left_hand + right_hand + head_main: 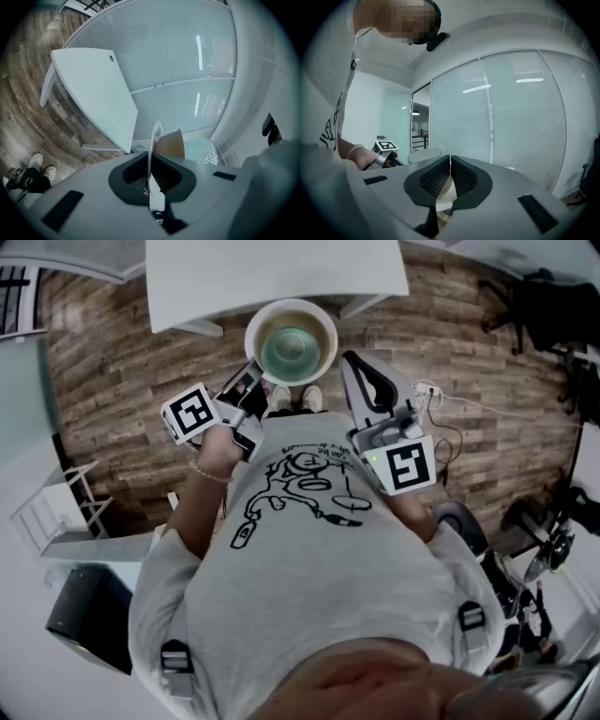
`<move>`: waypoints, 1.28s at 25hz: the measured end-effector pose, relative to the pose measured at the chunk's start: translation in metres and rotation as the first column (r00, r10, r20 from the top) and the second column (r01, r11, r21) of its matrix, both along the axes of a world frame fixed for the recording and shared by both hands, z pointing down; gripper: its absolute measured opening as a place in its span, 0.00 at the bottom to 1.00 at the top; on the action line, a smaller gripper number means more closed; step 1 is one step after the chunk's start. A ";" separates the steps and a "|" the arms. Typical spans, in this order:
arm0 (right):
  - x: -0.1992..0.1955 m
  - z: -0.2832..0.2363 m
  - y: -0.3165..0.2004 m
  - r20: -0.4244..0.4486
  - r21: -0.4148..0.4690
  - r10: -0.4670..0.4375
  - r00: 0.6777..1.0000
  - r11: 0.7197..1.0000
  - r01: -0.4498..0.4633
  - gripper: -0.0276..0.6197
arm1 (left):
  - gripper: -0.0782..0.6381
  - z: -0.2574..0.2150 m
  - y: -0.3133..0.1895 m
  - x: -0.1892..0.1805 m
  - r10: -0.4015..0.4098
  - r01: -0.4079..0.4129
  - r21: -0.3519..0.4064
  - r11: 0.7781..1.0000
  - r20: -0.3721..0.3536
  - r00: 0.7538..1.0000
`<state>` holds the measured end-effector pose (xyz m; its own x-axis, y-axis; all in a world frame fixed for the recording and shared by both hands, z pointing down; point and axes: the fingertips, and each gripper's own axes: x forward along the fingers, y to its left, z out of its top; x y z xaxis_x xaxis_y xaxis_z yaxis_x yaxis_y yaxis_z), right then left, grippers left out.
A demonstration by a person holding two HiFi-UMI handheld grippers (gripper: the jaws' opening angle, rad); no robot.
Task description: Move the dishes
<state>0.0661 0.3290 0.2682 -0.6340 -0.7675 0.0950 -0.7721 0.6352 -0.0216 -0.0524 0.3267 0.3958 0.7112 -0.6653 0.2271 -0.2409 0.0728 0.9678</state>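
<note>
In the upper centre of the head view, a bowl (290, 351) sits on a plate (325, 321), just below the table (272, 273). The left gripper (251, 371) meets the plate's left rim; the right gripper (352, 363) stands apart at the right. Shoes (295, 399) lie just beneath.

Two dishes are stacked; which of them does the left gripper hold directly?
The outer white bowl: its thin rim is pinched in the left gripper. The smaller green bowl only sits inside it.
</note>
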 end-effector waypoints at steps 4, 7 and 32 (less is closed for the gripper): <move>-0.006 -0.003 -0.002 -0.004 0.008 -0.007 1.000 1.000 0.007 0.10 | 0.12 -0.004 -0.004 -0.003 0.002 -0.001 0.013 1.000 -0.003 1.000; -0.012 -0.005 0.002 -0.005 0.012 -0.007 1.000 1.000 0.007 0.10 | 0.12 -0.005 -0.001 -0.008 0.002 -0.002 0.017 1.000 -0.005 1.000; -0.048 0.000 -0.008 0.065 0.015 0.030 0.997 0.999 -0.031 0.11 | 0.12 0.010 -0.011 -0.051 0.002 -0.002 0.015 1.000 -0.007 1.000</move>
